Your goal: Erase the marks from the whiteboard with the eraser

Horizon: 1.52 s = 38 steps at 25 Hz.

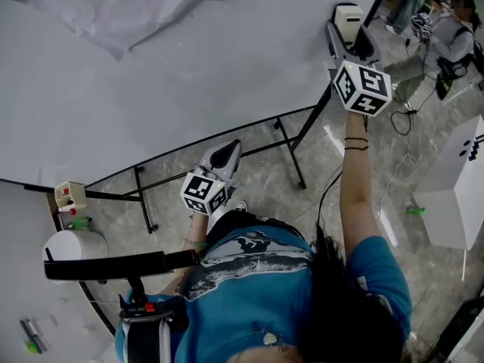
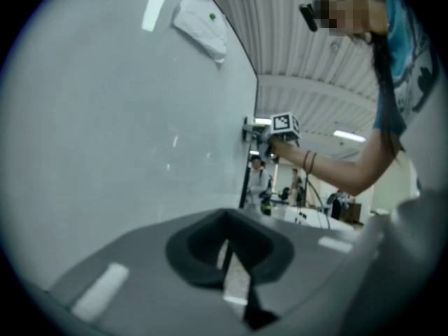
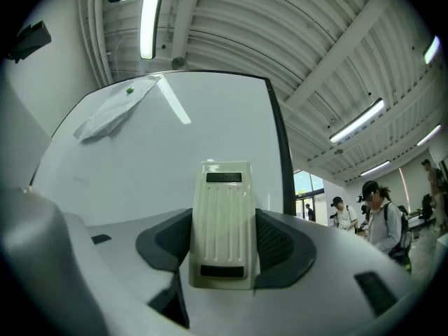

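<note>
The whiteboard (image 1: 151, 89) fills the upper left of the head view, and I see no clear marks on it. My right gripper (image 1: 346, 35) is raised at the board's right edge, shut on a cream eraser (image 1: 348, 15). In the right gripper view the ribbed eraser (image 3: 224, 215) stands upright between the pads of the right gripper (image 3: 224, 250), with the whiteboard (image 3: 175, 152) just behind it. My left gripper (image 1: 225, 156) hangs low below the board's bottom edge. In its own view the left gripper (image 2: 229, 250) is shut on nothing, beside the whiteboard (image 2: 105, 152).
A crumpled paper sheet (image 1: 121, 6) is stuck at the board's top. The black stand frame (image 1: 295, 138) runs under the board. A white box (image 1: 461, 187) and a person (image 1: 454, 36) are at the right. A small holder with red items (image 1: 69, 197) sits lower left.
</note>
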{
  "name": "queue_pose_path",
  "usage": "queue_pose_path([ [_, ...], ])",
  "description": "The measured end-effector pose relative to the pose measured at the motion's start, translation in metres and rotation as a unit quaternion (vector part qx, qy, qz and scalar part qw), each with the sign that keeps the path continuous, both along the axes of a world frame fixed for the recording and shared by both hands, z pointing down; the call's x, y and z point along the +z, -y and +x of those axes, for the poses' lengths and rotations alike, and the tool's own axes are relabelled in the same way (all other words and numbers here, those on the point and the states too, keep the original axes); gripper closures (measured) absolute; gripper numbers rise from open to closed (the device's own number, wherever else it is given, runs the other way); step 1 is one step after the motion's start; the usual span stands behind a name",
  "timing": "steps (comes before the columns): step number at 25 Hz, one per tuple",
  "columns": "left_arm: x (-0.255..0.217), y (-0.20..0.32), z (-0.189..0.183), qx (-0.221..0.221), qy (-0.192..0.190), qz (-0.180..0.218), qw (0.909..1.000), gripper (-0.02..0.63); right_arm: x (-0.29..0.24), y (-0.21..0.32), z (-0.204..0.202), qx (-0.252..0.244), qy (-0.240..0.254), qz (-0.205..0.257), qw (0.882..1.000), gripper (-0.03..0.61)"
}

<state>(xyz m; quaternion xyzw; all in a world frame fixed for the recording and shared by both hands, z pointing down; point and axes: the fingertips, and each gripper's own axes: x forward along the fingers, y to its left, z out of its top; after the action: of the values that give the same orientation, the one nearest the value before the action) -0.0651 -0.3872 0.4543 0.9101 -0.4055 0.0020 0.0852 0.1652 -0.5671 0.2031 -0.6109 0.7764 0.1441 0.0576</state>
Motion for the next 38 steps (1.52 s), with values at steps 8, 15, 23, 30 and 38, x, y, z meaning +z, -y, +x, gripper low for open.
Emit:
queue_pose_path([
  [8,0.001,0.002,-0.001,-0.001,0.006,-0.001,1.0000,0.611,-0.001,0.004,0.018,-0.003,0.058,-0.001,0.998,0.316],
  [15,0.002,0.002,-0.004,-0.004,0.009,-0.001,1.0000,0.611,0.009,-0.003,-0.007,-0.020,0.061,-0.002,0.998,0.316],
  [23,0.005,0.002,-0.011,-0.012,0.005,-0.005,0.9999,0.611,0.045,-0.026,-0.097,-0.059,0.022,-0.002,0.998,0.316],
  [30,0.009,0.003,-0.021,-0.025,0.002,-0.006,0.9997,0.611,0.105,-0.051,-0.195,-0.115,-0.014,-0.030,0.993,0.316],
  [38,0.010,0.004,-0.024,-0.041,0.002,-0.012,0.9991,0.611,0.146,-0.059,-0.239,-0.118,-0.066,-0.037,0.990,0.316],
])
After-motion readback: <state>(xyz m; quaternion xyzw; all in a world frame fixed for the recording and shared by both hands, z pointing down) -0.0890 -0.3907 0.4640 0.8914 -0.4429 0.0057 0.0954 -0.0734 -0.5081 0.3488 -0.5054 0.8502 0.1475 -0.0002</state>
